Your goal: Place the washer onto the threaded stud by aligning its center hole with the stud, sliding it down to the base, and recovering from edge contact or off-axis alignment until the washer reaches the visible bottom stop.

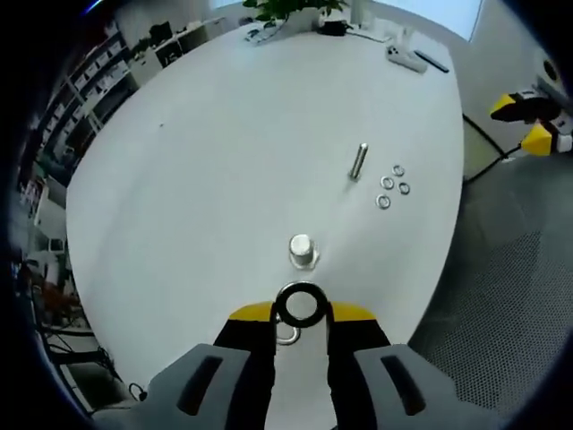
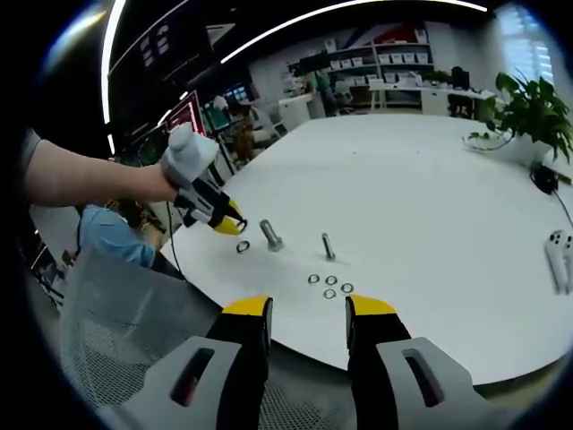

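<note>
Washer (image 1: 300, 305), a dark ring, sits pinched between the yellow-tipped jaws of the left tool (image 1: 301, 313), held above the white desk (image 1: 215, 161); a second pale ring (image 1: 287, 335) shows just under it on the desk. Just beyond, an upright threaded stud (image 1: 302, 250) stands on its base, seen almost end-on in the left gripper view, with the held washer short of its top and apart from it. Farther on, a second bolt (image 1: 359, 160) stands on the desk, and beside it lie four small spare washers (image 1: 392, 185) in a loose cluster. At the far edge of the desk are a potted plant (image 1: 288, 9), a white power strip (image 1: 405, 59) and a dark remote-like object. Off the desk's right edge the floor is grey mesh-patterned carpet (image 1: 501, 269), and shelving lines the dim room to the left.

In the right gripper view, the right tool (image 2: 307, 315) hangs over the near desk edge with its jaws apart and nothing between them. Past it lie the four washers, then the two bolts, and the left tool (image 2: 235, 226) held by a person's hand (image 2: 157, 184) by the nearer stud. A white controller (image 2: 560, 255) lies at the right, a leafy plant (image 2: 528, 112) behind, and shelves with boxes along the back wall under curved ceiling lights
</note>
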### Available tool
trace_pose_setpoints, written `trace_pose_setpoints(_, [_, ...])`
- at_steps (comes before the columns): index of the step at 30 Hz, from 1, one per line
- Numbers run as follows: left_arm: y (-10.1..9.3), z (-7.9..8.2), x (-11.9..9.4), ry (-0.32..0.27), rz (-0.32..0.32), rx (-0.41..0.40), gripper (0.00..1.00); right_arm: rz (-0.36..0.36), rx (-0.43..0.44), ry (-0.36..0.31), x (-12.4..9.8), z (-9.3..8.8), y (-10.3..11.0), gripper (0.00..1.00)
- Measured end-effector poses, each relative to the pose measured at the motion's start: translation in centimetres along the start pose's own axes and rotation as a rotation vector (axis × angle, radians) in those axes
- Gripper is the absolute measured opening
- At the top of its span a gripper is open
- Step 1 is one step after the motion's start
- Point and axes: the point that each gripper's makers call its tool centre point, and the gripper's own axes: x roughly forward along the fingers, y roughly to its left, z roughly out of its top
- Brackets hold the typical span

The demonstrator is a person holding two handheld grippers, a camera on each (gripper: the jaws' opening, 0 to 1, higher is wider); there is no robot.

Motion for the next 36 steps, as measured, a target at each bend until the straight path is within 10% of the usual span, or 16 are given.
trace_pose_setpoints(36, [-0.2, 2.9, 2.9, 0.077, -0.032, 0.148, 0.18, -0.014, 0.020, -0.013, -0.2, 0.1, -0.3, 0.35])
